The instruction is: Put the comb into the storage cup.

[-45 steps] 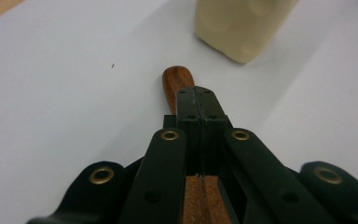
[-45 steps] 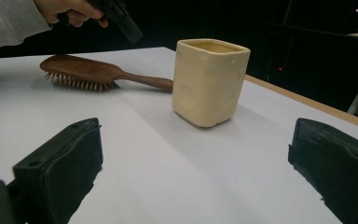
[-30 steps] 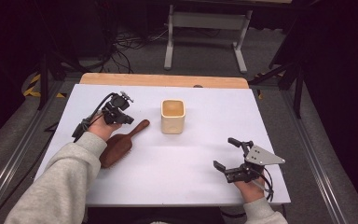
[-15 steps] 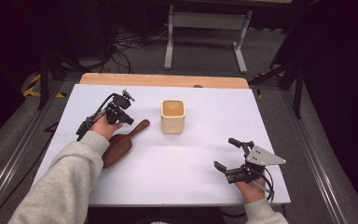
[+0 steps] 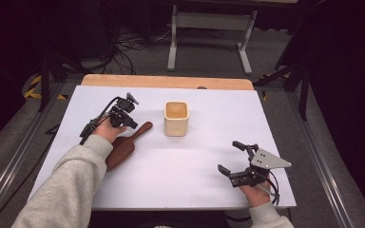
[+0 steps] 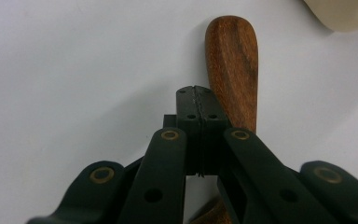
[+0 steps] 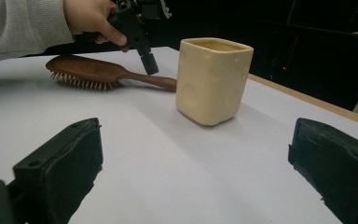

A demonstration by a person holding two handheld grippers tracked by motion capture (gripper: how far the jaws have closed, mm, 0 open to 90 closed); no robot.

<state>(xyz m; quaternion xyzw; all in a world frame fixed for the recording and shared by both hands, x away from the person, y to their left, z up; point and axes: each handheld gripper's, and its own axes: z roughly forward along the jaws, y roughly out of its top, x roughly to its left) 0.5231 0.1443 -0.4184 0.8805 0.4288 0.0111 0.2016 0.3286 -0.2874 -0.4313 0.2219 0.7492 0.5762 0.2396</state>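
Observation:
A wooden hairbrush [image 5: 122, 153] lies bristles down on the white table [image 5: 185, 166], its handle [image 6: 230, 60] pointing toward a cream square cup [image 5: 176, 118]. My left gripper [image 5: 132, 124] hovers at the handle, tilted downward. Its jaws are pressed together with nothing between them [image 6: 196, 100], and the handle lies just beyond and to the right of the tips. In the right gripper view, the left gripper [image 7: 149, 65] points down right beside the handle of the hairbrush [image 7: 86, 72]. My right gripper [image 5: 228, 156] rests open near the front right, facing the cup [image 7: 213, 79].
The cup's corner [image 6: 349, 11] sits just past the handle's end. A wooden strip [image 5: 166, 81] runs along the table's far edge, and a metal stand [image 5: 209, 28] is on the floor behind. The white tabletop stretches between the cup and my right gripper.
The left gripper has edged slightly right and down toward the brush handle, still shut. The right gripper, brush and cup have stayed where they were.

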